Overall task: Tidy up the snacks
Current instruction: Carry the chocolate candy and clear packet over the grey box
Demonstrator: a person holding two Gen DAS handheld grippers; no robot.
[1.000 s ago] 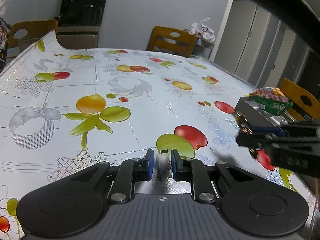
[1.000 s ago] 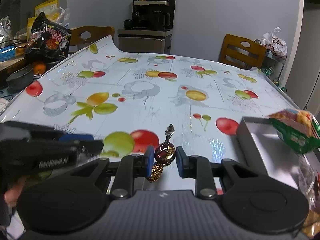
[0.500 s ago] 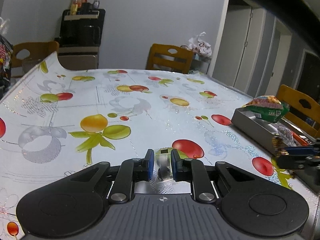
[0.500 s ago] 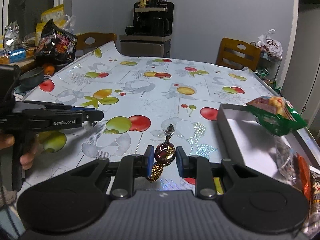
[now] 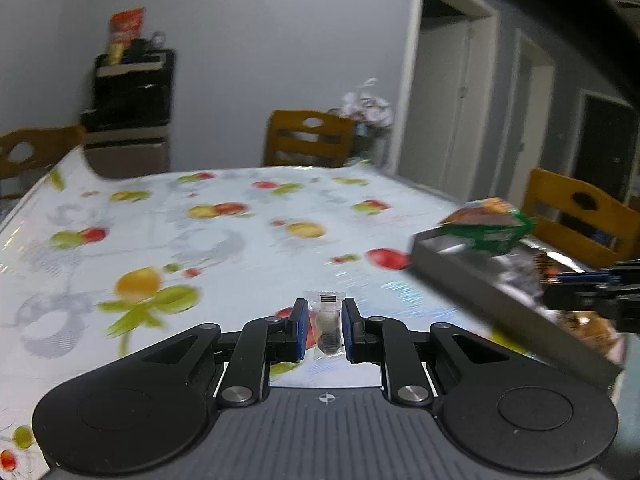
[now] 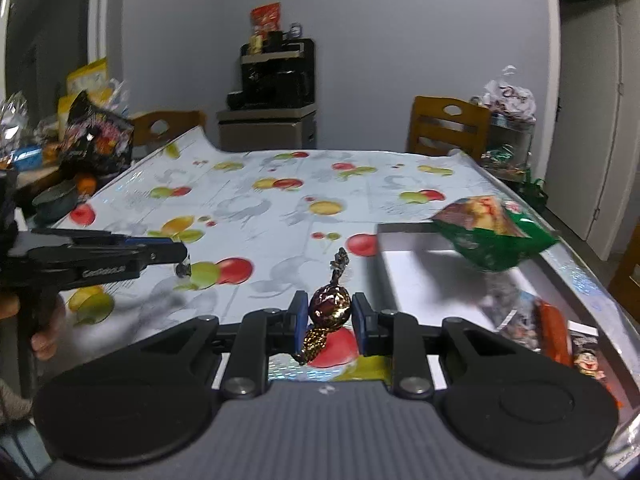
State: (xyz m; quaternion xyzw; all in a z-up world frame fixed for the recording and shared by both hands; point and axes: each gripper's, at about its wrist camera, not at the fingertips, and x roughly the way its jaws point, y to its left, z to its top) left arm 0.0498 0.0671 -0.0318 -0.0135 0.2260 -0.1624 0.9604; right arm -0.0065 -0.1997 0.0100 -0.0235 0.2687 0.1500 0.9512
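Both grippers have swung toward the grey tray (image 6: 404, 256) since the earlier frames, which now sits larger and nearer in each view, and each keeps the sweet it already carried. Right gripper (image 6: 328, 316): its blue pads are pinched on a foil-wrapped chocolate (image 6: 329, 307), a maroon-and-gold ball with one twisted tail poking up and the other hanging below the jaws. Left gripper (image 5: 324, 326): its pads are pressed onto a small clear-wrapped candy (image 5: 327, 328), standing on end, with a dark printed band near the top and a pale piece inside. Neither sweet touches the fruit-print tablecloth (image 5: 224, 240); both hang above it, just short of the tray's near wall. Risks, as I judge them: the chocolate is round and its foil slick, so it could roll out of the pads during a quick swing; the clear wrapper is thin and may slide if only the film is caught. A green snack bag (image 6: 492, 236) leans over the tray's far edge, and other packets (image 6: 552, 332) fill the near end, so a careless drop may bounce off them or land outside. With both grippers heading for one tray, seen from the left wrist with the right one (image 5: 576, 296) already over it, they could knock together.
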